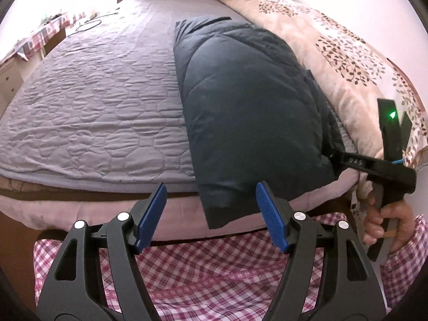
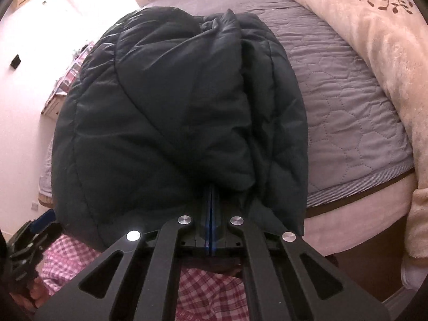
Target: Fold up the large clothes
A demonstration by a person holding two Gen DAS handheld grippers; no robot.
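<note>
Dark teal quilted puffer jacket (image 1: pixel 240 101), folded lengthwise on the grey quilted bed (image 1: pixel 93 101), handles soft, bulky and slippery; my right gripper (image 2: pixel 211 200) pinches its hem, left gripper (image 1: pixel 211 216) gapes empty.

The left wrist camera sits behind its own gripper's blue pads (image 1: pixel 153 214) and looks steeply down and forward over the near edge of the bed (image 1: pixel 88 101), from a little way off, taking in the whole length of the folded dark padded jacket (image 1: pixel 248 101) up to the headboard. The right wrist camera looks down along its fingers from very close, so the jacket (image 2: pixel 174 112) fills most of the view. Both views share the jacket, the grey quilted bedspread (image 2: pixel 342 101), the leaf-patterned blanket (image 2: pixel 382 40) and the person's checked clothing (image 1: pixel 214 275).
</note>
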